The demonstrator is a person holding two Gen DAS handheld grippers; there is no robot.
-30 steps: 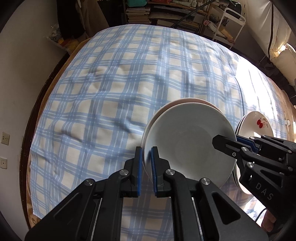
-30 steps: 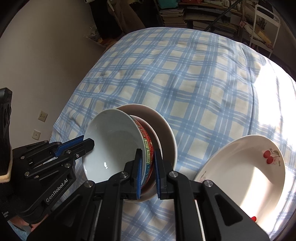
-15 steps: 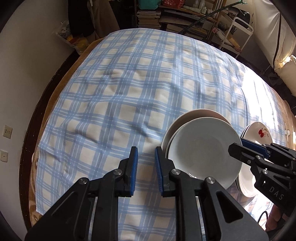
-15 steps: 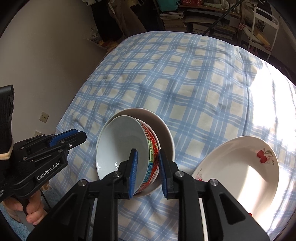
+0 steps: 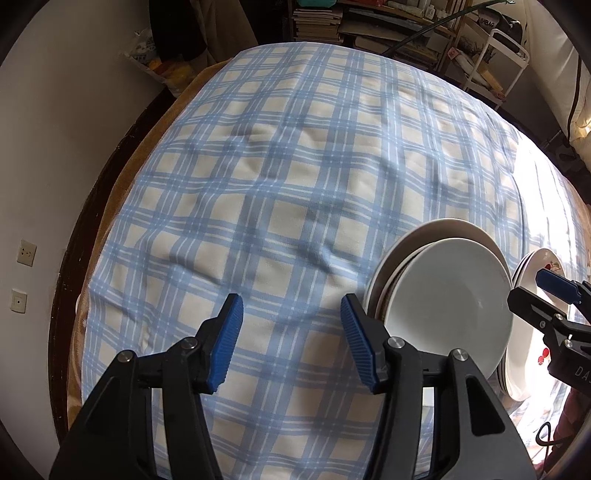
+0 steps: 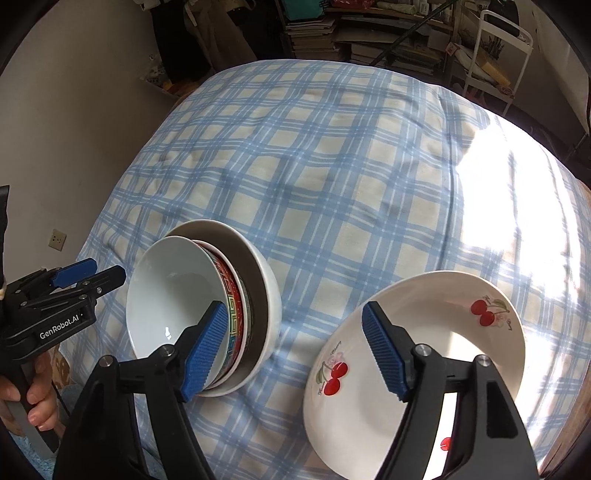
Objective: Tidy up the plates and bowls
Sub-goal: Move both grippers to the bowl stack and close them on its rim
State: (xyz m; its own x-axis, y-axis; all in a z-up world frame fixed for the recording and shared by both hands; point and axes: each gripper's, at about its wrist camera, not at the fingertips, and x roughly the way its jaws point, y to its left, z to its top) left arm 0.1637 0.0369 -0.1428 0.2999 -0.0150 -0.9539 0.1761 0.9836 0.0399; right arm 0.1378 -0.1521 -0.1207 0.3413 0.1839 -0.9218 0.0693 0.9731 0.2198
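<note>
The bowl stack (image 6: 207, 306) sits on the blue plaid cloth (image 6: 325, 177) covering the tabletop: a white bowl (image 6: 173, 295) nested in a red-patterned bowl (image 6: 236, 306), itself inside a larger cream bowl (image 6: 262, 280). Just right of the stack lie the cherry-print plates (image 6: 436, 354), stacked and partly in bright sun. The right claw (image 6: 295, 350) is spread wide, gripping nothing, its left finger in front of the stack's near rim and its right finger over the top plate. The left claw (image 5: 291, 339) is also spread and empty, just left of the stack. Well beyond the stack stands a cluttered bookshelf (image 6: 369, 33).
</note>
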